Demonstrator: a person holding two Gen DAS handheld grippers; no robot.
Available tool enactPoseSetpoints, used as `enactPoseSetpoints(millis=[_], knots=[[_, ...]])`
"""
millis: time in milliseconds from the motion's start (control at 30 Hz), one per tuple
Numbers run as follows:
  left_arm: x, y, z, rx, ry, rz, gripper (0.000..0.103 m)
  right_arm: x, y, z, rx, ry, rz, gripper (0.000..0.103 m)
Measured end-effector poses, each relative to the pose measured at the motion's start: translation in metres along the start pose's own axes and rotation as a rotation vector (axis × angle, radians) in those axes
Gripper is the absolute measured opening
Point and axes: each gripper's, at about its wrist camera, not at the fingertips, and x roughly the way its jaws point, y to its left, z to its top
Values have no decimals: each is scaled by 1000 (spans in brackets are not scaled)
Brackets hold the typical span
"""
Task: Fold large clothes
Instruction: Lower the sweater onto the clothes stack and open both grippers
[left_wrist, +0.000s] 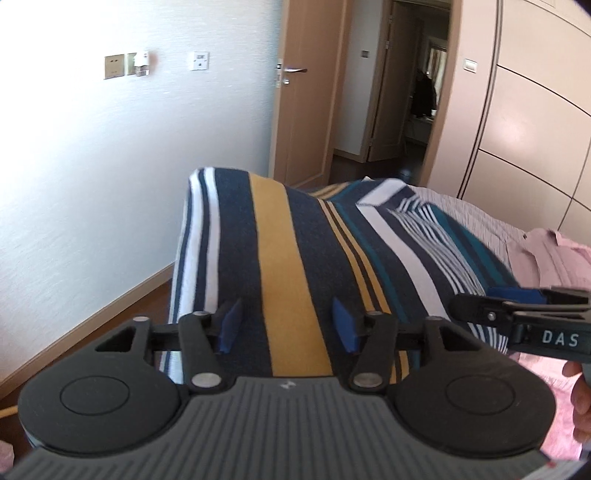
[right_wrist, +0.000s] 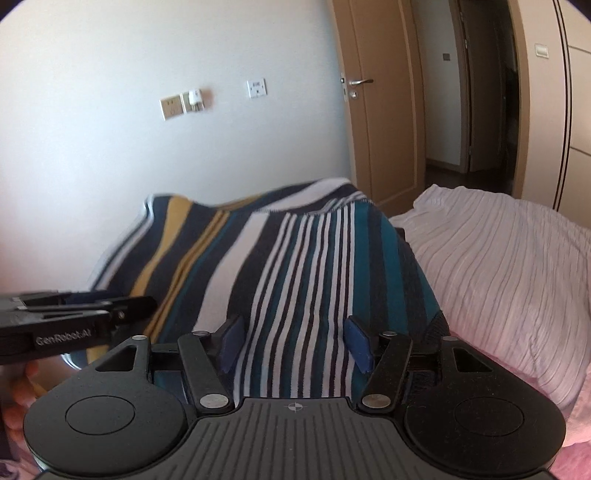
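The left gripper (left_wrist: 286, 326) and right gripper (right_wrist: 294, 341) both have their jaws apart, with nothing pinched. Under them the striped blanket (left_wrist: 295, 240) lies on the bed (right_wrist: 498, 258). It looks soft, floppy and fairly heavy, so grab its far corners.

- The striped garment (left_wrist: 295, 243) lies on the bed (right_wrist: 498, 266), spread over its corner nearest the wall (left_wrist: 92, 166).
- A shirt (left_wrist: 546, 254) lies on the bed to the garment's right.
- The door (left_wrist: 306, 92) stands behind the bed's far edge, the wardrobe (left_wrist: 535, 122) to its right.
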Motion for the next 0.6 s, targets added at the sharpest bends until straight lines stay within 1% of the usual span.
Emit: enactPoseSetpoints(millis=[100,133,167,200,267,300,367,433,533,600], knots=[[-16,3,12,-4,14,3,58,-15,-5,7,81,-3,12,59],[-23,4,14,-5,13,7,65,-21,-7,10,110,-7,23,59],[-28,6,18,-5,9,9,68,-28,-8,11,132,-12,33,59],[-35,6,19,-3,5,13,69,-35,-6,13,142,-18,33,60],[-45,6,24,-1,5,19,77,-53,-2,15,145,-43,7,64],[-53,5,23,-1,7,19,79,-61,1,15,143,-53,-4,66],[-69,3,20,3,11,22,84,-80,5,12,137,-64,-10,68],[-87,1,12,12,14,25,87,-100,9,6,128,-73,-3,70],[-112,-3,-2,11,35,27,90,-128,17,-9,101,-63,6,72],[-126,-6,-14,18,56,26,90,-142,24,-22,93,-40,8,74]])
